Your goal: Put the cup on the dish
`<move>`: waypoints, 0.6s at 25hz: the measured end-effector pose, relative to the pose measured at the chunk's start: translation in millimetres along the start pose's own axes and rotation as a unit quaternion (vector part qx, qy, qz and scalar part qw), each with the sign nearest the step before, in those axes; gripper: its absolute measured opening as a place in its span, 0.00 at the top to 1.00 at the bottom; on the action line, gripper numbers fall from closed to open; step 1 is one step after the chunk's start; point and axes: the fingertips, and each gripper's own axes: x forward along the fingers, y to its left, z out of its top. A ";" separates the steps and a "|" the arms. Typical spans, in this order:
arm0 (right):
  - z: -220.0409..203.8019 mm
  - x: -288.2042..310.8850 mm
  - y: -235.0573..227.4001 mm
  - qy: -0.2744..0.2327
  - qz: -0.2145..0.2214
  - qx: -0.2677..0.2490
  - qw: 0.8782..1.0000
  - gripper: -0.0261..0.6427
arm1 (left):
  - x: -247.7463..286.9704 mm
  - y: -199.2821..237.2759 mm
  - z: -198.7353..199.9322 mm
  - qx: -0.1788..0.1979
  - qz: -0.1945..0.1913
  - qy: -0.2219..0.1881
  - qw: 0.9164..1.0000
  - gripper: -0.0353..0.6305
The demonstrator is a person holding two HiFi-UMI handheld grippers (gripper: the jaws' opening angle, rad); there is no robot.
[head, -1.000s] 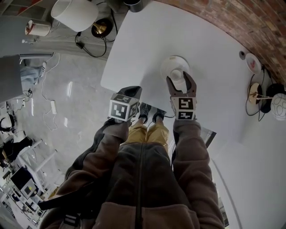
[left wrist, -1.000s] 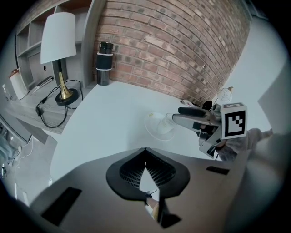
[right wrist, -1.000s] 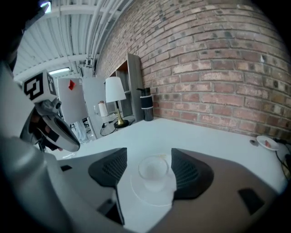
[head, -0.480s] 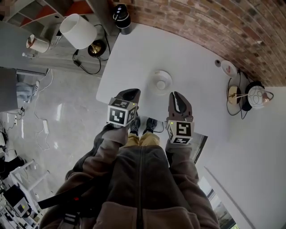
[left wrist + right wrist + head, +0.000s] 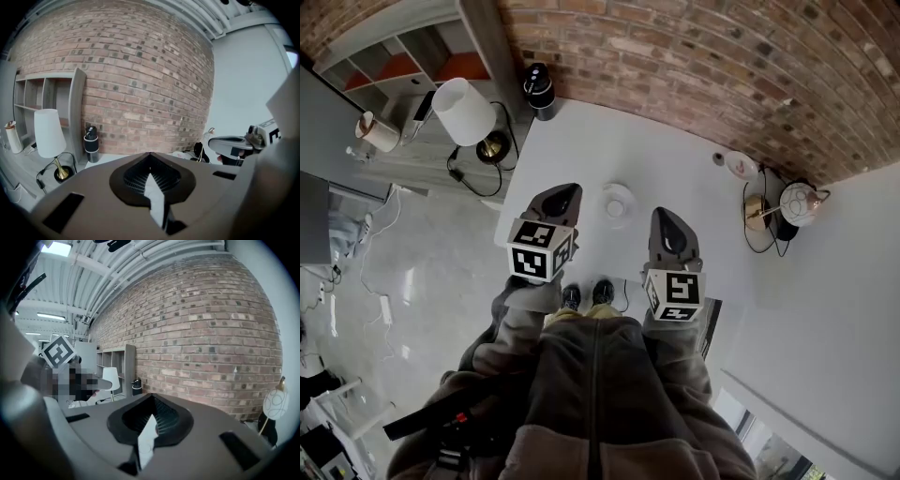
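The cup [image 5: 615, 208] stood on the dish [image 5: 629, 195], the pair resting near the front edge of the white table [image 5: 609, 141], so judged from how things lay, the placing looked done. Both pieces were small, white and glossy, likely ceramic. The cup would probably be light and rigid but smooth enough to slip and liable to chip if knocked. The sensible hold would be across its wall just below the rim, squeezed gently. Whether it had a handle was too small to tell in the head view. The left gripper [image 5: 561, 195] was held to the left of the dish and the right gripper [image 5: 667, 221] to its right, each well apart from it and touching nothing. The left fingers [image 5: 93, 197] were pressed together with nothing between them. The right fingers [image 5: 201, 427] had just been closing and met on empty air as well. Both grippers pointed ahead toward the brick wall [image 5: 694, 56] and only slightly downward. Each gripper view looked over the closed tips at the bricks rather than at the table. The marker cubes faced up at the head camera above brown sleeves [image 5: 675, 356]. Farther out, a dark cylinder [image 5: 539, 91] stood at the table's far left corner. A lamp [image 5: 464, 111] with a white shade stood beyond the table's left side.
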 end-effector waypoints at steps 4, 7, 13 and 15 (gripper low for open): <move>35.4 -12.3 -7.4 -0.025 -0.015 -0.001 1.000 0.96 | -11.5 -11.8 43.2 0.023 -0.008 -0.050 0.998 0.94; 65.2 -19.3 -5.4 -0.047 -0.021 -0.007 0.999 0.96 | -24.1 -21.4 75.8 0.044 -0.012 -0.086 0.995 0.94; 117.9 -28.3 -4.1 -0.098 -0.024 -0.028 0.994 0.96 | -38.3 -33.6 123.7 0.079 -0.012 -0.144 0.986 0.94; 131.0 -32.2 -5.8 -0.112 -0.028 -0.031 0.993 0.96 | -44.3 -33.8 135.5 0.086 -0.009 -0.159 0.983 0.94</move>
